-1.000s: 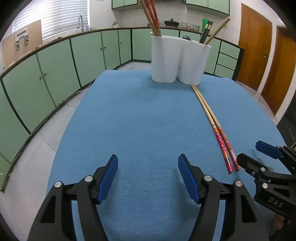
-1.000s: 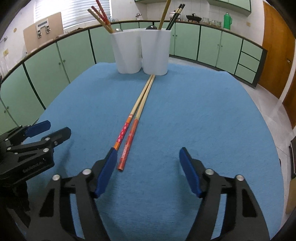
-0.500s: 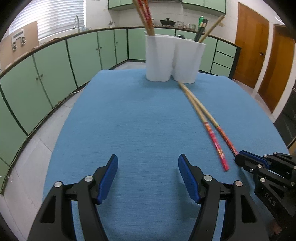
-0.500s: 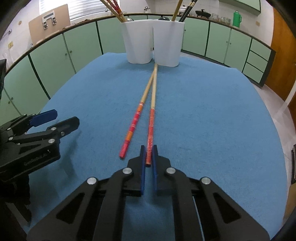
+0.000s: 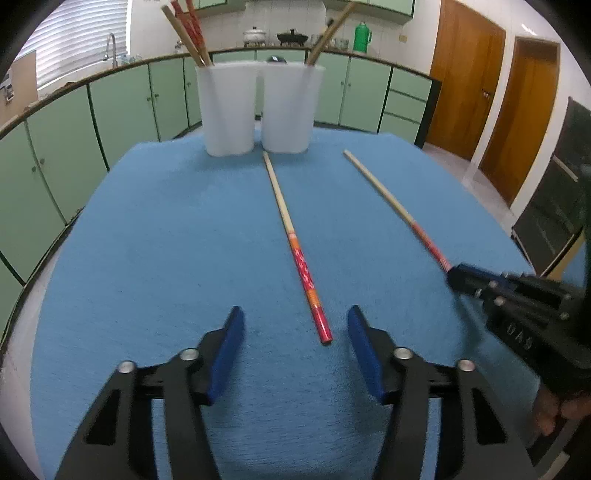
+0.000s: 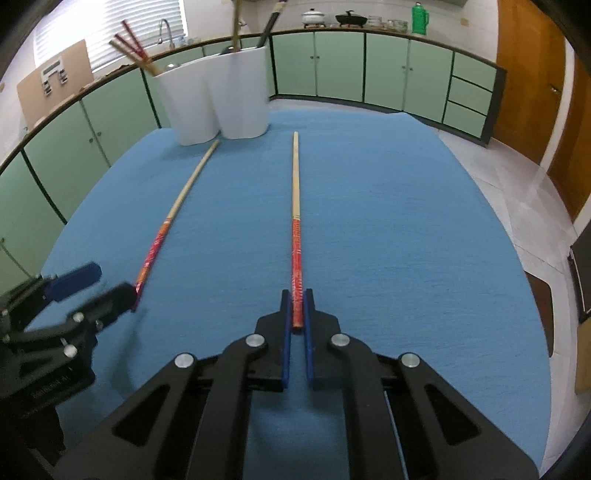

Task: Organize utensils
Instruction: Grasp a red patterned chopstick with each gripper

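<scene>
Between my left gripper (image 5: 295, 349) pads, spread wide: free chopstick (image 5: 291, 236), red end nearest, long axis running to holder (image 5: 258, 107). My right gripper (image 6: 295, 325) grips second chopstick (image 6: 295, 206) by its red end.

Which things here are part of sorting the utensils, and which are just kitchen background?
Part of the job:
- chopstick clamped in the right gripper
- second chopstick lying on the blue mat, ahead of the open left gripper
- white holder with chopsticks already in it

Just background:
- green thermos
- pots on the counter
- wooden doors
</scene>
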`<state>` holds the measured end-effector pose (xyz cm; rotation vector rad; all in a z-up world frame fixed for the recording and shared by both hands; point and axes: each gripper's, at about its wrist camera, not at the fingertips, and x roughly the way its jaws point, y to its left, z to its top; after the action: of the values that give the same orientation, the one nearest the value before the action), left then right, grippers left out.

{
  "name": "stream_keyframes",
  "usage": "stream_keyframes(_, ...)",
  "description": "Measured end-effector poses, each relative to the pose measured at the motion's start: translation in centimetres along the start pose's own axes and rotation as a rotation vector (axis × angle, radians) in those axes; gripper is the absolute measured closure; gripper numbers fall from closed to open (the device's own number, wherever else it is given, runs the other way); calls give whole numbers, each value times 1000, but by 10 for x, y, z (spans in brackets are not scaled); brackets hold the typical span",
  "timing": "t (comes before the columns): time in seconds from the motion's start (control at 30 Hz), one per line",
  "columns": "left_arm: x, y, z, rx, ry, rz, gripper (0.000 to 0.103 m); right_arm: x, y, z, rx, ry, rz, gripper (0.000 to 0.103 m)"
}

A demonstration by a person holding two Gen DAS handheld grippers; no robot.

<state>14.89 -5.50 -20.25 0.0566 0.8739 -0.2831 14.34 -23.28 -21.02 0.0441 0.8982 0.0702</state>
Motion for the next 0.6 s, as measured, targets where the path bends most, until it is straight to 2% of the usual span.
stream_keyframes(0.13, 5, -1, 2, -11, 9, 15, 62, 2, -5, 1, 2, -2, 6, 98)
stream_keyframes(0.27, 7, -5, 3, -8, 10, 34, 64, 7, -2, 5, -20, 1, 15, 98)
stream_keyframes(0.33, 5, -6, 2, -14, 8, 40, 74, 8, 1, 5, -29, 4, 21, 97)
stream_keyframes(0.4, 6, -6, 3, -22, 8, 45, 80, 7, -2, 4, -26, 4, 36, 95)
stream_keyframes(0.6, 8, -9, 2, -4, 11, 71, 80, 4, -1, 1, -53, 5, 52, 86)
